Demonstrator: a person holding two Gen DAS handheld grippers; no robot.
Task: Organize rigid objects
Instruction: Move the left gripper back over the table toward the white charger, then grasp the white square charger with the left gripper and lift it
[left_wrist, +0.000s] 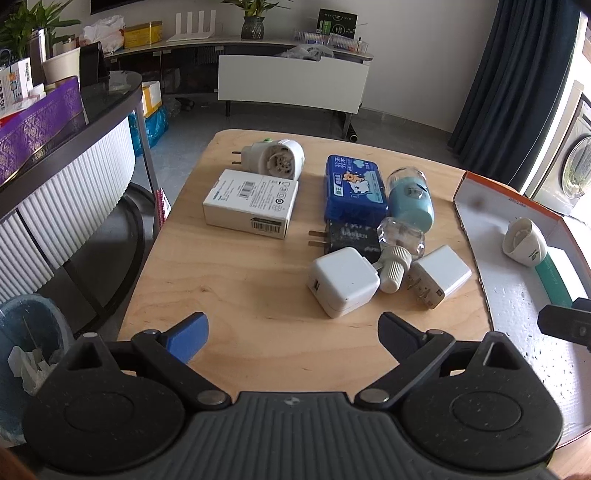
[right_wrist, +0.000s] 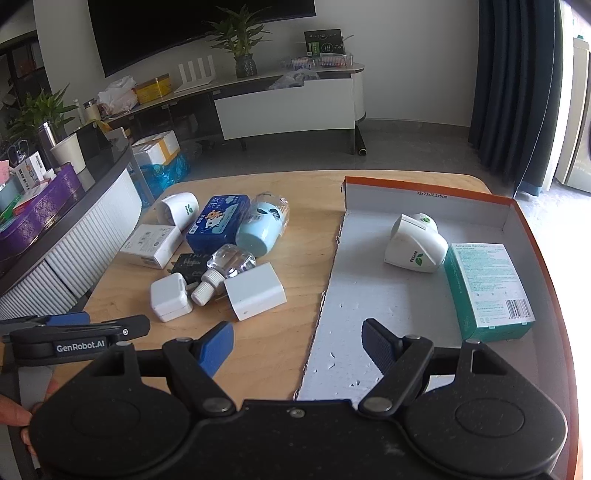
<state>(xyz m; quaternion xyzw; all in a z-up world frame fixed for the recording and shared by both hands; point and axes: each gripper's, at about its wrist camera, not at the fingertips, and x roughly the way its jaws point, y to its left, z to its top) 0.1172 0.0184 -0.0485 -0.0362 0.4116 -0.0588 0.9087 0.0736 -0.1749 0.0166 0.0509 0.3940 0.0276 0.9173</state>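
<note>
A cluster of small items lies on the wooden table (left_wrist: 236, 295): a white box (left_wrist: 251, 202), a white round plug device (left_wrist: 275, 158), a blue case (left_wrist: 354, 188), a light blue bottle (left_wrist: 410, 199), a black plug (left_wrist: 351, 236), a clear bottle with white cap (left_wrist: 397, 254) and two white chargers (left_wrist: 341, 281) (left_wrist: 439, 276). My left gripper (left_wrist: 293, 338) is open, just in front of the near charger. My right gripper (right_wrist: 297, 347) is open over the near left edge of the orange-rimmed tray (right_wrist: 369, 332), which holds a white device (right_wrist: 415, 243) and a green box (right_wrist: 487, 290).
A dark counter with white ribbed front (left_wrist: 66, 206) stands left of the table, with a bin (left_wrist: 33, 332) below it. A TV bench (left_wrist: 291, 83) with plants runs along the far wall. A hand (right_wrist: 14, 410) shows at the lower left of the right wrist view.
</note>
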